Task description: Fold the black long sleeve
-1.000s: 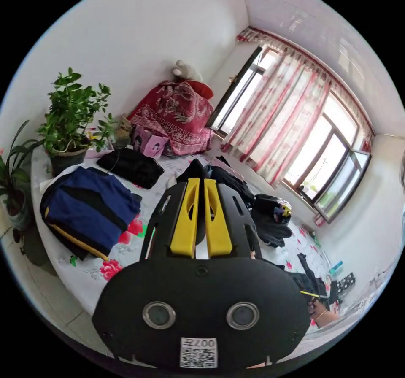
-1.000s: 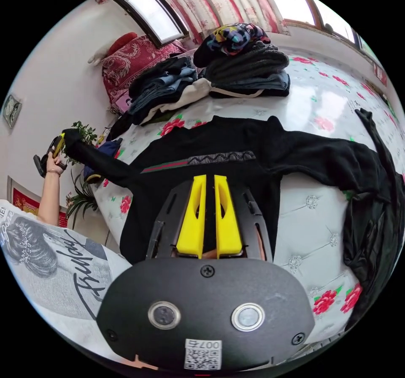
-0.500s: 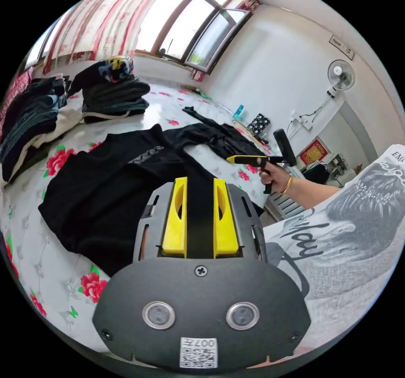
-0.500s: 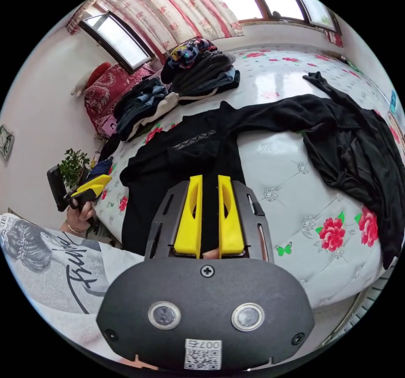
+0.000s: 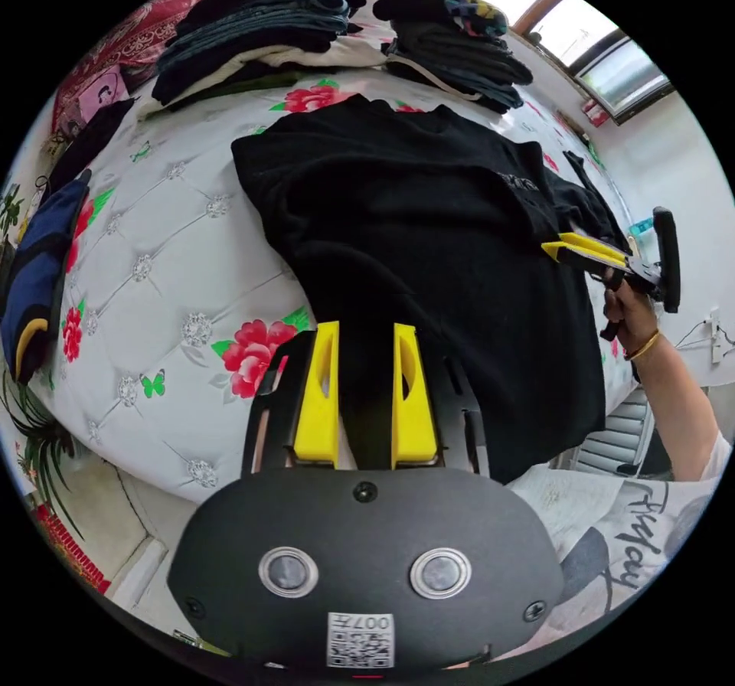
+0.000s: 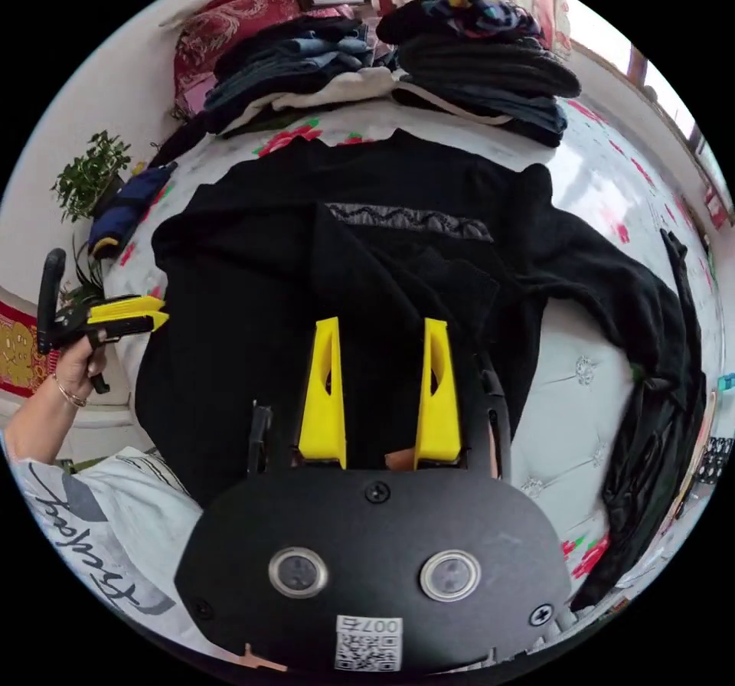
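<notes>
Two hand-held grippers hover over the black long sleeve (image 6: 253, 257), which lies spread on the white quilted bedcover (image 5: 153, 257) printed with red flowers. In the right gripper view, the right gripper (image 6: 380, 334) has its yellow jaws spread apart with nothing between them, the shirt's folded-in sleeve and grey patterned chest band (image 6: 409, 219) lying just ahead of the tips. The shirt's other sleeve trails off to the right of this gripper, toward a second dark garment (image 6: 658, 426) at the bed's edge. In the left gripper view, the left gripper (image 5: 366, 338) is also released, jaws parted above the shirt's lower body near the hem. Beyond both grippers, past the shirt's collar, sit two stacks of folded clothes (image 6: 482, 66). A folded navy garment (image 5: 38, 280) lies well off to the left gripper's left.
</notes>
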